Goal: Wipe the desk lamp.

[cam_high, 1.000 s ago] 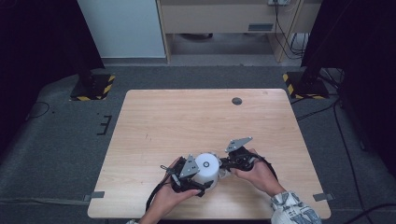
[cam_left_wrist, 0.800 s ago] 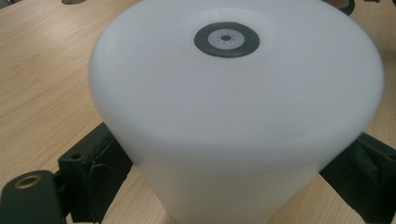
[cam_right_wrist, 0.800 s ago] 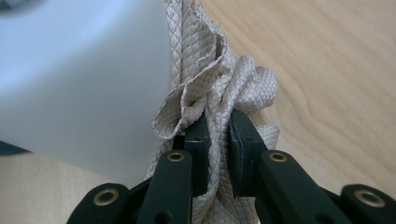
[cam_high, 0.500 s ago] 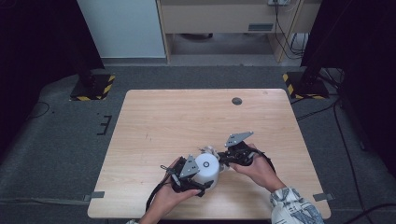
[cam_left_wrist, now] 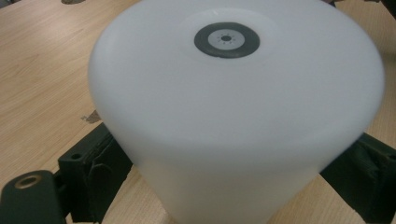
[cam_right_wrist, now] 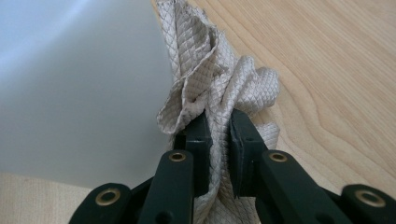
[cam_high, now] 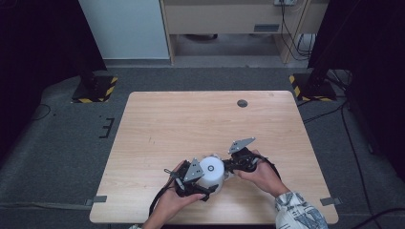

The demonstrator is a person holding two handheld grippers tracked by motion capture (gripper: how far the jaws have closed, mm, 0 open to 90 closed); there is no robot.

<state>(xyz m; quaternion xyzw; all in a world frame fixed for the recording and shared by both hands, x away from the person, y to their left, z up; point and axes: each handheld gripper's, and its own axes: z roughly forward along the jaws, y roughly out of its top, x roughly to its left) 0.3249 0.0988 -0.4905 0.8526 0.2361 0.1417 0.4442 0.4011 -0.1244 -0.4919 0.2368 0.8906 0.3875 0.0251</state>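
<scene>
A white tapered container (cam_high: 211, 171) lies near the table's front edge, its flat end with a dark round disc (cam_left_wrist: 227, 40) turned up toward the camera. My left gripper (cam_high: 197, 180) is shut on it, one black jaw on each side of its narrower part (cam_left_wrist: 224, 186). My right gripper (cam_high: 230, 165) is shut on a bunched beige quilted cloth (cam_right_wrist: 219, 84). The cloth rests against the container's white wall (cam_right_wrist: 79, 84) on its right side, and the jaws (cam_right_wrist: 217, 135) pinch the cloth's folds.
The wooden table (cam_high: 191, 119) stretches bare behind the hands. A small dark round disc (cam_high: 242, 103) lies near its far edge. Yellow-black stand feet (cam_high: 95, 90) and cables lie on the grey floor around it.
The right gripper with the cloth has shifted slightly along the container's side. The left gripper and the container have stayed almost still.
</scene>
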